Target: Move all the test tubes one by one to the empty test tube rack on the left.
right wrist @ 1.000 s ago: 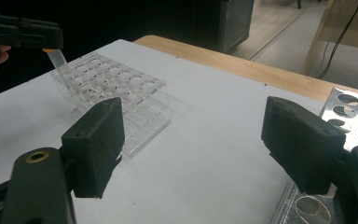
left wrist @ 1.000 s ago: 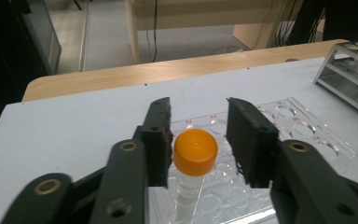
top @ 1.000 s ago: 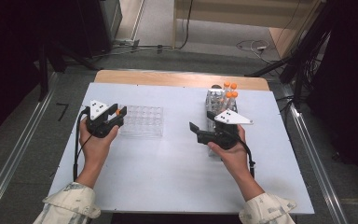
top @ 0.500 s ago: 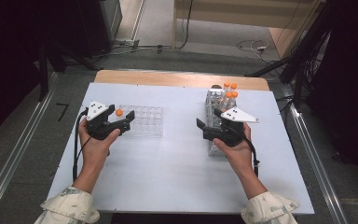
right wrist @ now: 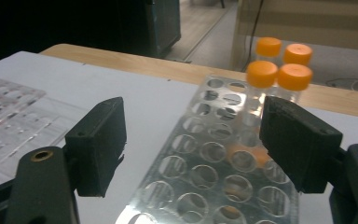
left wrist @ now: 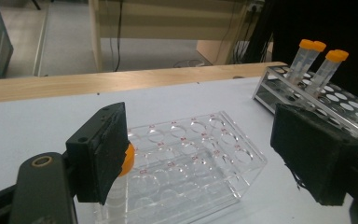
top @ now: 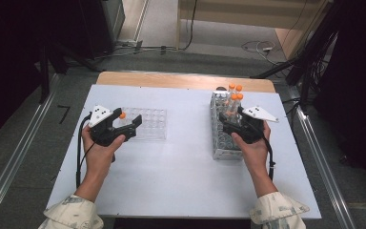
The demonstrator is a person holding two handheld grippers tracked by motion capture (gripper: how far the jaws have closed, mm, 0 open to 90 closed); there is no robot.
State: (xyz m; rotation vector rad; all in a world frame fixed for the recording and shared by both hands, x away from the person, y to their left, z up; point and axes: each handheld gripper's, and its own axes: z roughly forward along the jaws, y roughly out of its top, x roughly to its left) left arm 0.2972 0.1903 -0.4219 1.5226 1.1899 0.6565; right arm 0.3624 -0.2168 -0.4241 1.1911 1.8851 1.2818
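Note:
A clear plastic rack (top: 150, 129) lies left of centre on the white table. One orange-capped tube (top: 122, 115) stands in its near-left corner. My left gripper (top: 127, 123) hovers over that corner; its jaws have just been opening and now stand wide. In the left gripper view the tube's cap (left wrist: 128, 158) sits right beside the left pad, free of both pads. A metal rack (top: 221, 143) at the right holds several orange-capped tubes (top: 233, 93) at its far end. My right gripper (top: 229, 121) is open above this rack (right wrist: 200, 168), short of the tubes (right wrist: 279, 70).
The white table (top: 181, 167) ends in a wooden strip (top: 171, 80) at the far edge. Cables and dark equipment lie on the floor beyond. Metal rails run along both sides of the table.
The left jaws let go of the orange-capped tube, which now stands in the clear rack. The right hand moved up and right, from the bare table onto the metal rack.

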